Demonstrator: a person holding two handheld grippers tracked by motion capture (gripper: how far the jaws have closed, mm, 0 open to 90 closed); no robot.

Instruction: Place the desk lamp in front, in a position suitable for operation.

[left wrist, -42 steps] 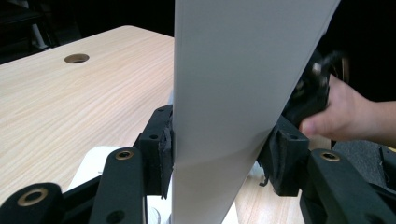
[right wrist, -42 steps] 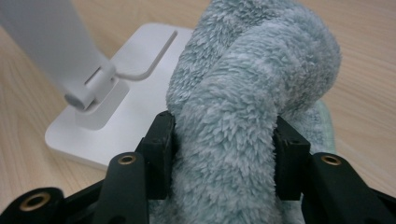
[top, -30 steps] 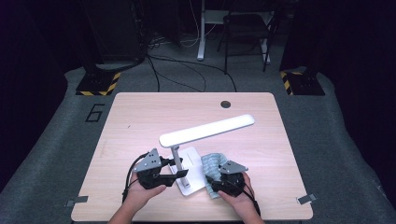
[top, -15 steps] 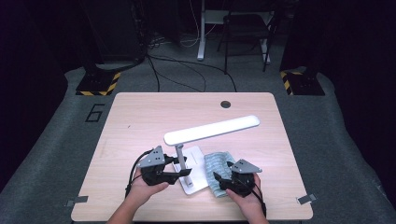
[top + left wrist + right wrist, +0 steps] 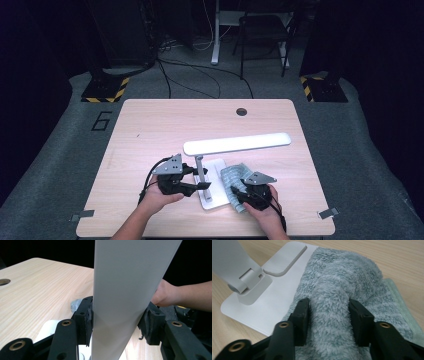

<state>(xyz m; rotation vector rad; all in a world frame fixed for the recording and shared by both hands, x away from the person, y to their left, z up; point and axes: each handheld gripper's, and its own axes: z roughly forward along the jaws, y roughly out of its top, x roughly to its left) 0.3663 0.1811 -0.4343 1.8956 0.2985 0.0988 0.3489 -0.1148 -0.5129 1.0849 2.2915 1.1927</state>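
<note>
Two grippers at work. High view: left gripper (image 5: pixel 192 181) steadies the desk lamp (image 5: pixel 236 144) at its stem; right gripper (image 5: pixel 239 194) holds the cloth (image 5: pixel 231 176) against the lamp base (image 5: pixel 215 167).

Left gripper view: jaws clamped on the lamp's white arm.

Right gripper view: jaws pinch a fold of cloth lying partly on the base. Step judged: wiping the base. Next: drag the cloth across it, lamp braced.

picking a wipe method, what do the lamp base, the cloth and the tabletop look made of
Lamp base: smooth matte white, probably plastic or painted metal, with a finely textured inset pad.
Cloth: fluffy grey-green pile, looks like microfibre or fleece; a fold is pinched in the right hand-held gripper.
Tabletop: pale wood grain with an even sheen, likely laminate rather than solid wood.
</note>
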